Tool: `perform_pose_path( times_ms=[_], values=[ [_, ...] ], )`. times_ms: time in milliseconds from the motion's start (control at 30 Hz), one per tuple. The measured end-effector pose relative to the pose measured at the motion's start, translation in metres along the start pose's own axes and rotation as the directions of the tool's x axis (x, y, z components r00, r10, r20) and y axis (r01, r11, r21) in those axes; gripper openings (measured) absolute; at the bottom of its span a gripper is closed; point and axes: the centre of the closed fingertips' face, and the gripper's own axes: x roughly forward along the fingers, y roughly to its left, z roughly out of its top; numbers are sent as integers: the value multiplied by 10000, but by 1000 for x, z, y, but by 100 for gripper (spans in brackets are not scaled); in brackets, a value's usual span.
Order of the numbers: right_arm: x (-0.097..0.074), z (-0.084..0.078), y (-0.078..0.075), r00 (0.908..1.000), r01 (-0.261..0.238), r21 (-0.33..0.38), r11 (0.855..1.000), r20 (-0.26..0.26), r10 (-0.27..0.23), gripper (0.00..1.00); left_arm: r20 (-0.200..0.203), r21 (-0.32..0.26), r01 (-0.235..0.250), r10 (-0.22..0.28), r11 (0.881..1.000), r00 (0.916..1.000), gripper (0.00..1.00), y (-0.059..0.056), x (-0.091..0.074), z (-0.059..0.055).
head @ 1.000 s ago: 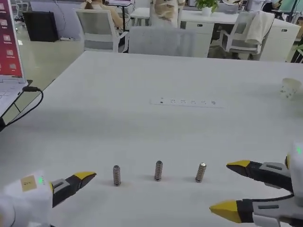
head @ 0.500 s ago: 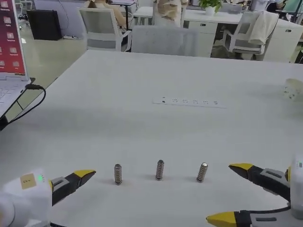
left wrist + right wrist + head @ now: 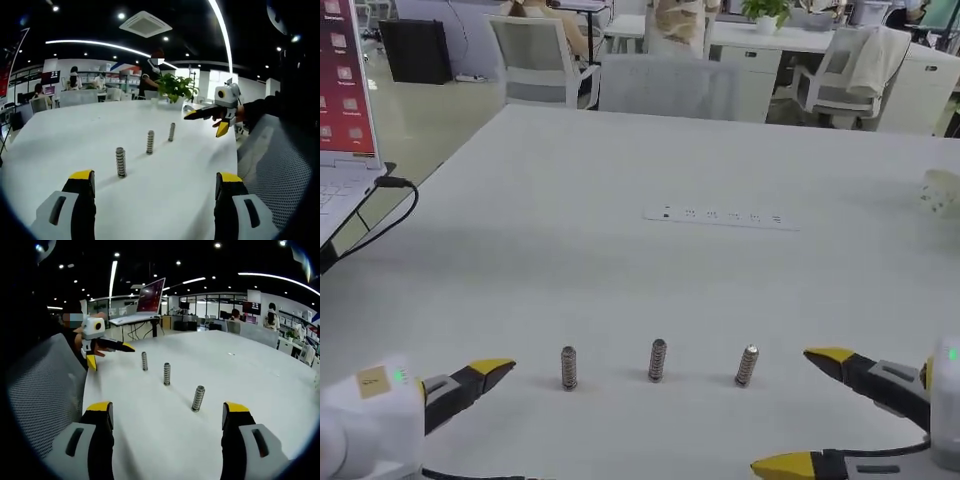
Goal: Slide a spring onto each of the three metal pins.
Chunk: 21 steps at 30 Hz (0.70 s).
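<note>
Three spring-covered pins (image 3: 657,360) upright, row across lower centre; pin tops blurred. Left gripper (image 3: 155,176), right gripper (image 3: 167,407): jaws wide.

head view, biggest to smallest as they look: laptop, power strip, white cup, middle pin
1. laptop, though cut by the frame edge
2. power strip
3. white cup, blurred
4. middle pin, as tall as the cup but thinner

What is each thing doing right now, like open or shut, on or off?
Left metal pin: standing, spring on it.
Middle metal pin: standing, spring on it.
Right metal pin: standing, spring on it.
Left yellow-tipped tool: open, holding nothing.
Right yellow-tipped tool: open, holding nothing.
Silver laptop with red screen: open, screen lit.
</note>
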Motion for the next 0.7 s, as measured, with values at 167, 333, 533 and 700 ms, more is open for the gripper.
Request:
perform_pose_path(
  times_ms=[167,333,533,700],
  values=[
    [0,-2,0,10000,22,37,10000,-45,-22,90,-10,-61,-33,33,10000,10000,98,0,0,-1],
    [1,-2,-2,10000,82,112,9999,-49,-82,90,22,-63,-56,56,10000,10000,98,2,1,0],
    [1,-4,-4,9998,140,152,9998,-107,-138,90,-32,-59,-54,54,10000,10000,98,4,2,-2],
    [1,-5,-4,9998,119,148,9998,-172,-116,89,-57,-83,-28,28,10000,10000,98,3,3,-4]
  ],
)
